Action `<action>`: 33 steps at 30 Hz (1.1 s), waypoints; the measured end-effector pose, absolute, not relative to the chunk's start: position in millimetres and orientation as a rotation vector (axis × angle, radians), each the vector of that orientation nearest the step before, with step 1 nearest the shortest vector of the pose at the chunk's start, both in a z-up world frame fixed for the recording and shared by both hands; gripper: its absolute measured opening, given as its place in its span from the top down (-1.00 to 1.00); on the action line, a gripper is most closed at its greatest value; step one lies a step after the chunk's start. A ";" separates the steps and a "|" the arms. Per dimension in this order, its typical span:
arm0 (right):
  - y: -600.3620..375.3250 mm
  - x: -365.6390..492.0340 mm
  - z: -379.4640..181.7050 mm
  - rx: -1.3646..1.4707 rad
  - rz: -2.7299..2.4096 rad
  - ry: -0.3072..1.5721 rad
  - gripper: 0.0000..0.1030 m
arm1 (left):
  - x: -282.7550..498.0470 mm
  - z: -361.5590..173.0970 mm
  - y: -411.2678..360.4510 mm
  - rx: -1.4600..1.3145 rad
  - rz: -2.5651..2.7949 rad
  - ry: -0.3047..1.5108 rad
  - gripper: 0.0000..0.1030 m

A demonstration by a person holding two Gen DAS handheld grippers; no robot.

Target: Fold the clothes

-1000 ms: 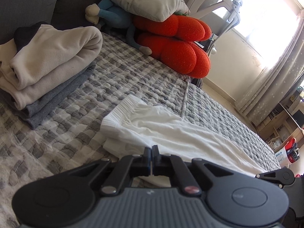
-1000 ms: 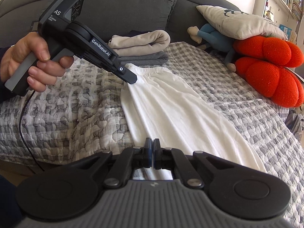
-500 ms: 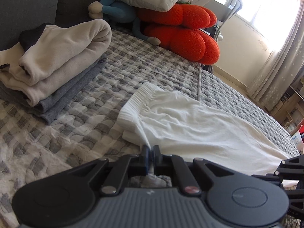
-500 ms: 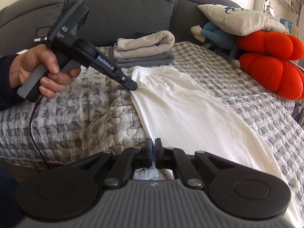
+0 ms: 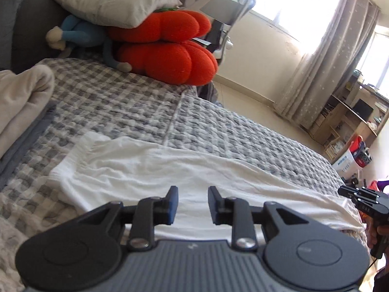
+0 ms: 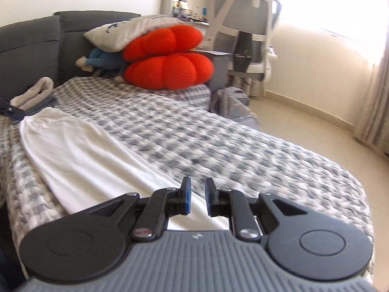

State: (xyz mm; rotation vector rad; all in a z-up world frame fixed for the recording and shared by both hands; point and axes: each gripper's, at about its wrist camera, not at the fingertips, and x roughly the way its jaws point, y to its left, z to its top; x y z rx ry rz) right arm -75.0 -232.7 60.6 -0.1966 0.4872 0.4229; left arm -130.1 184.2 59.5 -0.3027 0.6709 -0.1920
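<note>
White garment (image 5: pixel 155 170) flat on checked bed cover (image 5: pixel 218 126); left gripper (image 5: pixel 192 204) and right gripper (image 6: pixel 197 199) above it, jaws opening, nothing clamped. Folded stack (image 5: pixel 22 97) beside garment.

White trousers (image 5: pixel 184 170) lie flat and lengthwise on the checked bed, waistband at the far left, slightly wrinkled. A folded pile (image 5: pixel 22 97), beige over grey, sits beyond the waistband.

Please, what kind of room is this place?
Probably a bedroom or study at home: a bed with a checked cover, an office chair, and curtains at a bright window.
</note>
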 end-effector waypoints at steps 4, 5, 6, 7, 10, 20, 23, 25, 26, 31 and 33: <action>-283.8 -86.9 56.8 -0.198 0.288 0.494 0.67 | -99.4 48.9 127.8 -0.257 -0.284 0.710 0.47; -294.5 -89.3 56.3 -0.199 0.263 0.498 0.67 | -92.7 44.1 115.1 -0.244 -0.295 0.718 0.46; -304.3 -91.6 55.7 -0.201 0.243 0.504 0.67 | -86.3 39.5 102.9 -0.232 -0.306 0.726 0.46; -311.6 -93.9 55.2 -0.207 0.231 0.509 0.67 | -82.8 36.1 95.6 -0.227 -0.316 0.727 0.46; -328.3 -99.0 52.4 -0.229 0.208 0.520 0.67 | -71.7 17.7 77.5 -0.232 -0.323 0.755 0.42; -348.2 -112.2 45.3 -0.186 0.274 0.485 -0.07 | -95.1 -9.2 77.6 -0.300 -0.294 0.598 0.37; -350.8 -111.6 38.3 -0.172 0.296 0.526 -0.06 | -105.4 -13.8 66.3 -0.237 -0.273 0.535 0.37; -351.4 -111.5 33.4 -0.181 0.307 0.552 0.03 | -109.0 -13.0 55.4 -0.174 -0.246 0.516 0.37; -352.0 -110.9 31.5 -0.175 0.320 0.566 0.46 | -109.3 -11.5 51.4 -0.148 -0.235 0.514 0.37; -346.6 -114.8 29.9 -0.199 0.339 0.580 0.97 | -108.4 -9.3 48.9 -0.136 -0.237 0.507 0.25; -347.0 -118.1 36.4 -0.202 0.308 0.538 0.98 | -108.2 -9.3 50.9 -0.144 -0.239 0.506 0.25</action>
